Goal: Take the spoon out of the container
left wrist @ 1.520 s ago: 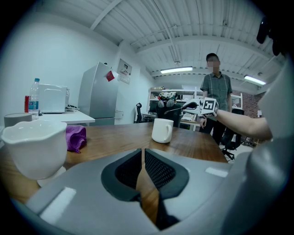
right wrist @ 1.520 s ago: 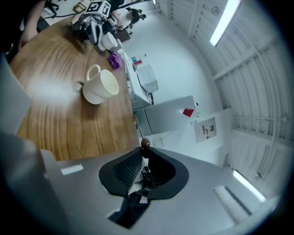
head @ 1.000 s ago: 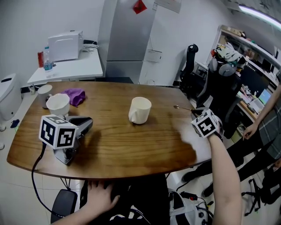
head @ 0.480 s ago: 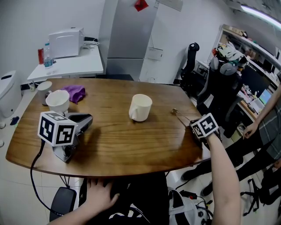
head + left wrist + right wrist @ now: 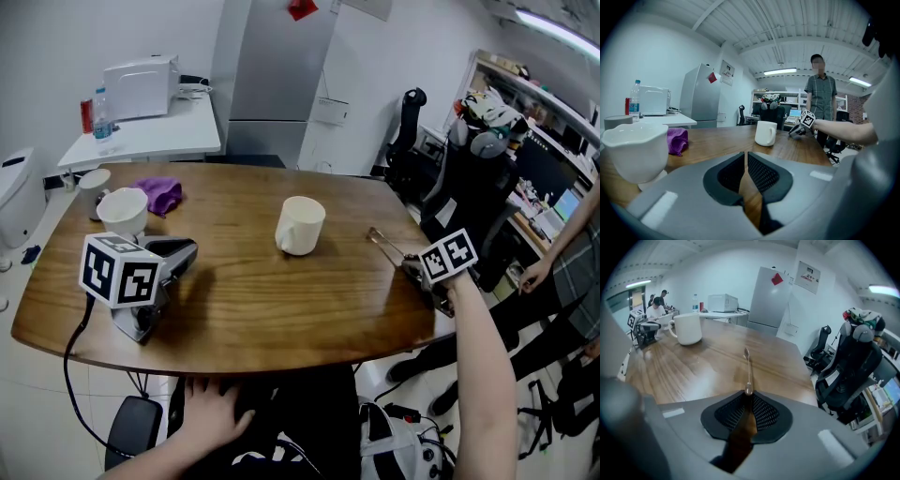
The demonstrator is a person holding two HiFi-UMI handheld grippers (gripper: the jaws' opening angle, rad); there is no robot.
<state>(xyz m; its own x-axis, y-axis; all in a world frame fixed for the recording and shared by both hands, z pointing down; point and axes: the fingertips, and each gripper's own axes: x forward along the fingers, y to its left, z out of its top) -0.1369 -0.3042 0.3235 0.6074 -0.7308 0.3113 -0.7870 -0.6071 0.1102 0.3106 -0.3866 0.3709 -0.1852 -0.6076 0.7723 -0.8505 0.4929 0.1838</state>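
**Spoon out, held low near the right edge**

My left tongs (image 5: 186,253) lie parked on the worktop (image 5: 281,309) with their jaws together on nothing. My left hand (image 5: 214,417) is down in my lap, since this job needs only one tool. A white bowl (image 5: 123,211) and a purple cloth (image 5: 159,199) sit just behind them, clear of the work.

The container (image 5: 300,225), a white mug, stands upright mid-worktop with nothing showing above its rim. Well to its right, the spoon (image 5: 386,244) lies nearly level and low over the wood. I cannot tell whether it touches.

My right tongs (image 5: 412,265) pinch only the very end of the handle, and their jaws are opening. I judge this a set-down.

Bare wood surrounds the spoon. The worktop's right edge is close under my wrist, with office chairs beyond, so the room to spare lies inward.
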